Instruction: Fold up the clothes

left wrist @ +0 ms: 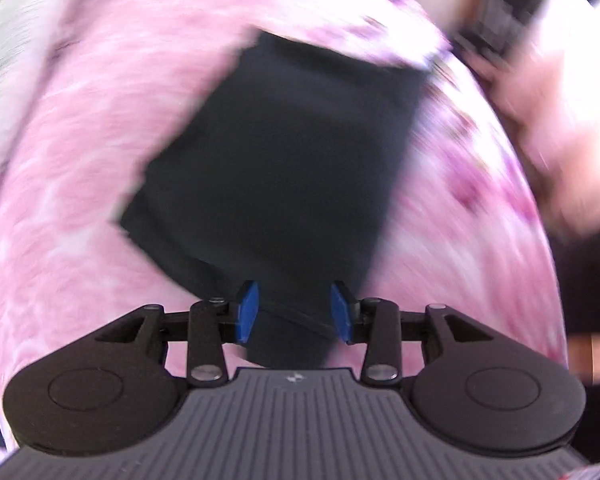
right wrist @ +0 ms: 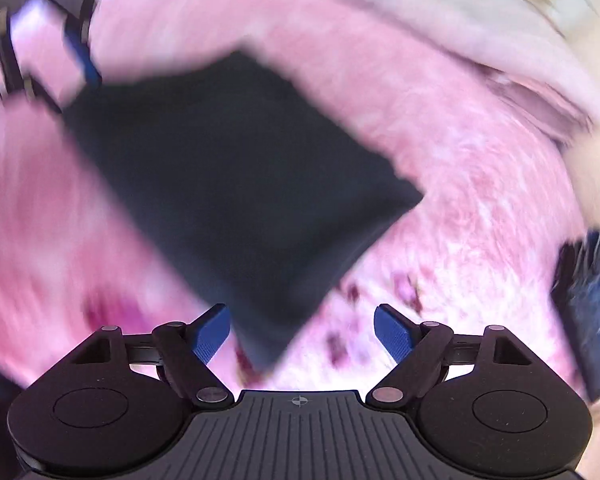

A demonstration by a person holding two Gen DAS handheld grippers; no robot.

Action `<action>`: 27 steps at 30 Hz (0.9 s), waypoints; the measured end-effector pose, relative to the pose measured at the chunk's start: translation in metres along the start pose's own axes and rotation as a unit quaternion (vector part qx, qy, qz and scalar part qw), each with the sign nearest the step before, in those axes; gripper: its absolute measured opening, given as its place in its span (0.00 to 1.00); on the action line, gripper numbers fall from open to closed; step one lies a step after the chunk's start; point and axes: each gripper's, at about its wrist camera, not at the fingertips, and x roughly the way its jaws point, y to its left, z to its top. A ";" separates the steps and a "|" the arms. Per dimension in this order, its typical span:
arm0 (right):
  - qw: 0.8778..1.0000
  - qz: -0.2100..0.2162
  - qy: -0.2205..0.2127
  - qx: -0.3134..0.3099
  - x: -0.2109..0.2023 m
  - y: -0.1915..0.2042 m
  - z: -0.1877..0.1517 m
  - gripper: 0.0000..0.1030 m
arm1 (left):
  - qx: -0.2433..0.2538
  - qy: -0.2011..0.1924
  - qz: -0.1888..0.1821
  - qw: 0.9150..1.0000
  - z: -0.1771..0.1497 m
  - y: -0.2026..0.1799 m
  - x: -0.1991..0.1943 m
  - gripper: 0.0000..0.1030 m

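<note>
Across the pink bedding: a pink patterned cover is spread wide and carries everything else — whether a bed lies beneath cannot be told.
Pale cloth: a whitish heap is seen at the far edge, well apart from the claws.
Dark garment: a navy piece lies flat on the cover in a compact, roughly rectangular shape — its near corner reaches between the left claw's pads.
Handling: it is judged light, soft and limp; an edge or corner is best taken, since the middle would bunch.
Left claw: the left claw is spread, the hem unpinched.
Right claw: the right claw is spread wide, a corner just ahead.
</note>
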 end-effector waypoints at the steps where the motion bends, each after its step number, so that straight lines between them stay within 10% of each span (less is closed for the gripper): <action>1: 0.999 0.016 -0.020 0.034 -0.002 -0.008 0.008 0.80 | -0.024 -0.003 0.000 1.000 0.003 0.008 0.001 0.34; 5: 0.987 0.064 -0.052 0.137 0.025 -0.047 0.048 0.79 | -0.126 -0.008 -0.003 0.992 0.018 0.045 0.011 0.33; 10: 0.979 0.093 -0.063 0.172 0.074 -0.093 0.080 0.79 | -0.295 0.010 -0.078 0.952 0.029 0.104 0.066 0.32; 13: 0.982 0.098 -0.055 0.150 0.098 -0.108 0.077 0.79 | -0.331 0.006 -0.082 0.940 0.026 0.118 0.073 0.03; 27: 0.982 0.055 -0.037 0.177 0.162 -0.151 0.061 0.80 | -0.337 0.001 -0.018 0.941 0.011 0.125 0.075 0.08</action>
